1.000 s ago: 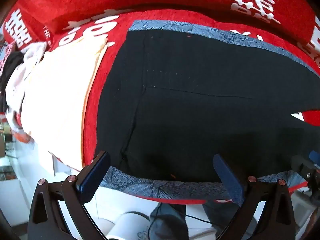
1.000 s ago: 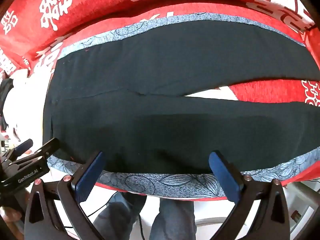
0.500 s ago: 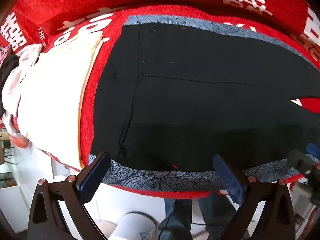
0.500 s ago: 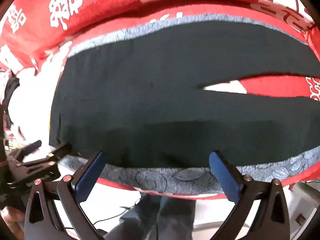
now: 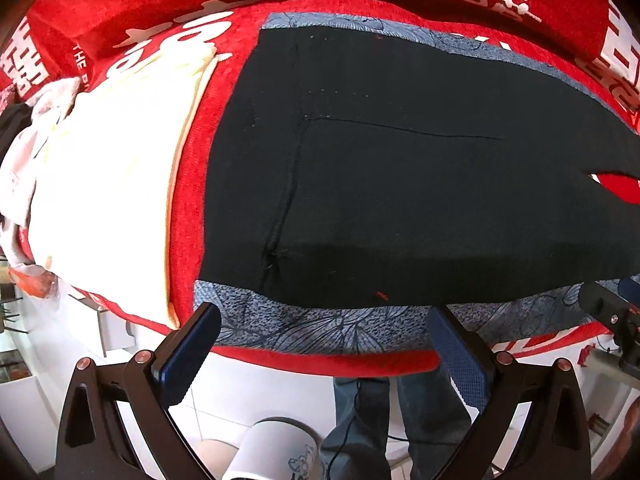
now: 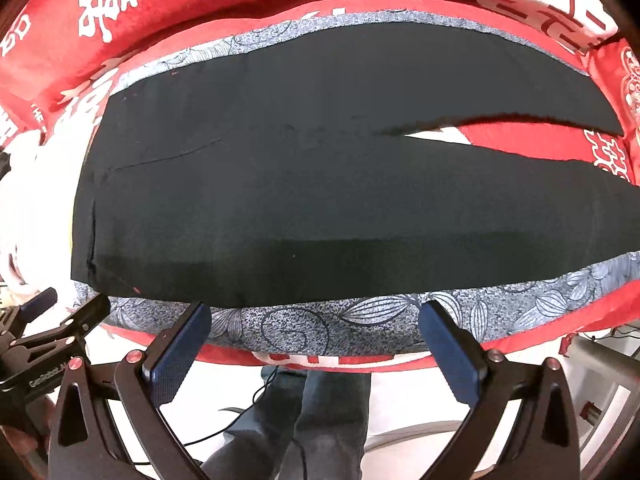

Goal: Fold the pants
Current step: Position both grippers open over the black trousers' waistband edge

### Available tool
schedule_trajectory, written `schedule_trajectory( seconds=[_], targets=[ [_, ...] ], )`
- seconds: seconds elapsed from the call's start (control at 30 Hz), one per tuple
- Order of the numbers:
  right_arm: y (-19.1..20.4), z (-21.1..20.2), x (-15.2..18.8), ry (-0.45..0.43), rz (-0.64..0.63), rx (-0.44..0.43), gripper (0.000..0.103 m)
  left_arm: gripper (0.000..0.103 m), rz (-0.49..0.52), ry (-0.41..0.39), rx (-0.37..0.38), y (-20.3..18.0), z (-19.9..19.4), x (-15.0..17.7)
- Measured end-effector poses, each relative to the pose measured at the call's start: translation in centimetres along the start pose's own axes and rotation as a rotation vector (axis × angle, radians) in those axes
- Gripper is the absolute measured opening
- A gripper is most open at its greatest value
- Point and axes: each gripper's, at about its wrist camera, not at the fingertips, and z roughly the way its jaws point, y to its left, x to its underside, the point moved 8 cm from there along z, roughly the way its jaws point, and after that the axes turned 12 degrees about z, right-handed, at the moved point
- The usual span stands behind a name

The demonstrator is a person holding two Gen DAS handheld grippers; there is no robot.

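A pair of black fabric pants (image 5: 420, 184) lies spread flat on a blue-grey floral-print cloth (image 5: 320, 326) that covers a red plush sofa seat with white lettering (image 5: 192, 176), directly ahead of both claws. The left gripper (image 5: 324, 344) hovers at the near edge of the seat with its blue-padded fingers (image 5: 188, 354) spread wide and holding nothing; the waistband end of the pants sits just beyond its left finger, and a folded cream-white garment (image 5: 108, 184) lies farther out to that side. The right gripper (image 6: 316, 340) hangs likewise at the near edge, its blue pads (image 6: 450, 352) wide apart and empty, the floral border between them. Beyond it the two pant legs (image 6: 500, 200) stretch away to its right, parting in a narrow wedge that bares the red seat. Below both claws show a person's blue jeans (image 6: 320, 412) and a pale floor.
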Motion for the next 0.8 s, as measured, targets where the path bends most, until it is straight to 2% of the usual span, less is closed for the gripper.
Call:
schedule_trajectory(
  seconds=[0.8],
  targets=[
    [-0.5,0.1,-0.3,0.001,-0.048,0.079,0.103,0.103,0.027,-0.007,0.013,-0.8,0.3,-0.2]
  ],
)
